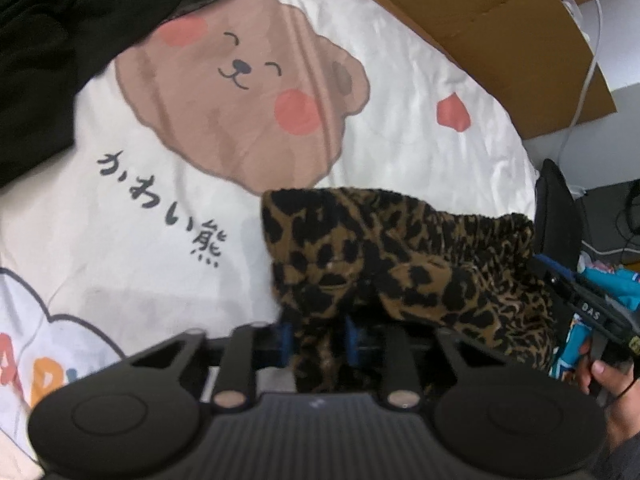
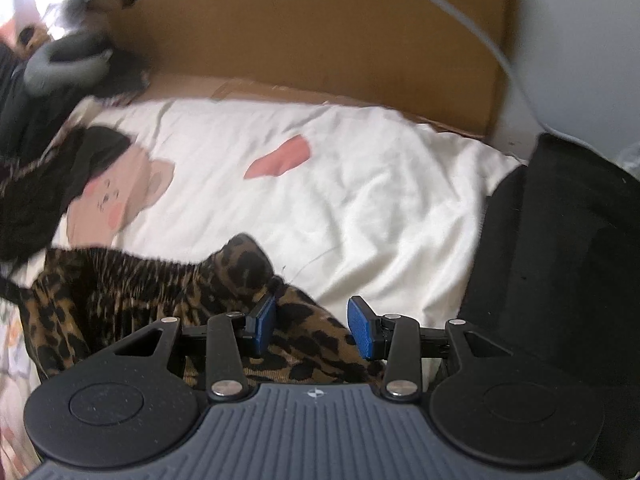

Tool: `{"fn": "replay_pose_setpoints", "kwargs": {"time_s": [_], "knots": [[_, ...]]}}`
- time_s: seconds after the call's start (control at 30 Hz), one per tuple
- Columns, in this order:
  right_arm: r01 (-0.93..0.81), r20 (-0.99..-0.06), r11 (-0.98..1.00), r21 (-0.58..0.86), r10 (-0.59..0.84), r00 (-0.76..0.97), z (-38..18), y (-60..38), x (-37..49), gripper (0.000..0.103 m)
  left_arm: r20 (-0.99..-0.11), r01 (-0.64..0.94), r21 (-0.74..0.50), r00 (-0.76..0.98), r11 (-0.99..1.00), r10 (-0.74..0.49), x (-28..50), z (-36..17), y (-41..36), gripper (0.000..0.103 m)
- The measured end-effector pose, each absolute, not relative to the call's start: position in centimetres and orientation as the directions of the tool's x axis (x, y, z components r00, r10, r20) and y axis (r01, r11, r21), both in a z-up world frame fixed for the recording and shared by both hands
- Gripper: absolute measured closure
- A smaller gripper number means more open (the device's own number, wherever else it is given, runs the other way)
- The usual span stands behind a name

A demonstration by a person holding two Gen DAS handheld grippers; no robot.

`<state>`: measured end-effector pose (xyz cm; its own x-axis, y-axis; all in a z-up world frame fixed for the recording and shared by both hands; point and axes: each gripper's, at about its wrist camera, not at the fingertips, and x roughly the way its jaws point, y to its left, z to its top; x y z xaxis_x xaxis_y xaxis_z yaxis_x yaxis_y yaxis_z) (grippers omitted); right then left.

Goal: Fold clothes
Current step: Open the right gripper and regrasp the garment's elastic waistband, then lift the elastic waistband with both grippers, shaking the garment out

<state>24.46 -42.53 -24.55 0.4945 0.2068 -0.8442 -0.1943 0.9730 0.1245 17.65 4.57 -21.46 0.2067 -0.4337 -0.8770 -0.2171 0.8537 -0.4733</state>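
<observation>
A leopard-print garment (image 1: 400, 268) with an elastic waistband hangs bunched over the white bedsheet with a bear print (image 1: 248, 92). My left gripper (image 1: 318, 338) is shut on a fold of it, cloth pinched between the blue pads. In the right wrist view the same garment (image 2: 160, 296) lies at lower left and runs under my right gripper (image 2: 312, 326). The right jaws stand open, with cloth lying between the blue pads (image 2: 362, 332). The right gripper also shows in the left wrist view (image 1: 576, 304) at the garment's far right edge.
A pile of black clothing (image 1: 48, 40) lies at the upper left of the bed. A flattened cardboard box (image 2: 320, 28) stands along the bed's far side. A black chair (image 2: 560, 248) is at the right edge. A white cable (image 1: 592, 40) hangs nearby.
</observation>
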Motion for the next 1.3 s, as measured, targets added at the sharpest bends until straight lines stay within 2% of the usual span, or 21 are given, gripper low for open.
{"fn": "replay_pose_setpoints", "kwargs": {"time_s": [0.37, 0.4, 0.43, 0.47, 0.63, 0.83, 1.07, 1.3], "knots": [[-0.352, -0.904, 0.936, 0.009, 0.158, 0.397, -27.2, -40.1, 25.0, 0.054, -0.847, -0.211, -0.523, 0.239, 0.826, -0.475, 16.2, -21.1, 6.6, 0.096], [-0.346, -0.906, 0.938, 0.012, 0.157, 0.394, -27.5, -40.1, 24.9, 0.061, -0.843, -0.212, -0.528, 0.247, 0.823, -0.477, 16.1, -20.9, 6.8, 0.096], [-0.336, -0.903, 0.942, 0.015, 0.157, 0.399, -27.6, -40.1, 24.7, 0.074, -0.84, -0.213, -0.532, 0.255, 0.819, -0.479, 16.0, -20.7, 7.1, 0.096], [-0.326, -0.899, 0.945, 0.016, 0.157, 0.409, -27.5, -40.2, 24.4, 0.095, -0.836, -0.217, -0.538, 0.265, 0.815, -0.481, 15.9, -20.5, 7.4, 0.096], [-0.276, -0.872, 0.959, 0.059, 0.184, 0.453, -25.1, -40.8, 22.7, 0.098, -0.82, -0.224, -0.549, 0.332, 0.806, -0.466, 15.9, -18.8, 9.5, 0.097], [-0.194, -0.823, 0.951, 0.239, 0.304, 0.479, -21.0, -41.5, 19.9, 0.099, -0.794, -0.207, -0.558, 0.417, 0.804, -0.443, 15.4, -16.0, 12.1, 0.098], [-0.204, -0.762, 0.902, 0.38, 0.43, 0.484, -17.1, -39.6, 15.5, 0.1, -0.758, -0.178, -0.559, 0.506, 0.81, -0.412, 14.0, -12.3, 16.3, 0.098], [-0.24, -0.664, 0.844, 0.48, 0.528, 0.529, -10.9, -37.5, 11.5, 0.101, -0.658, -0.032, -0.59, 0.599, 0.807, -0.457, 12.5, -5.8, 19.7, 0.098]]}}
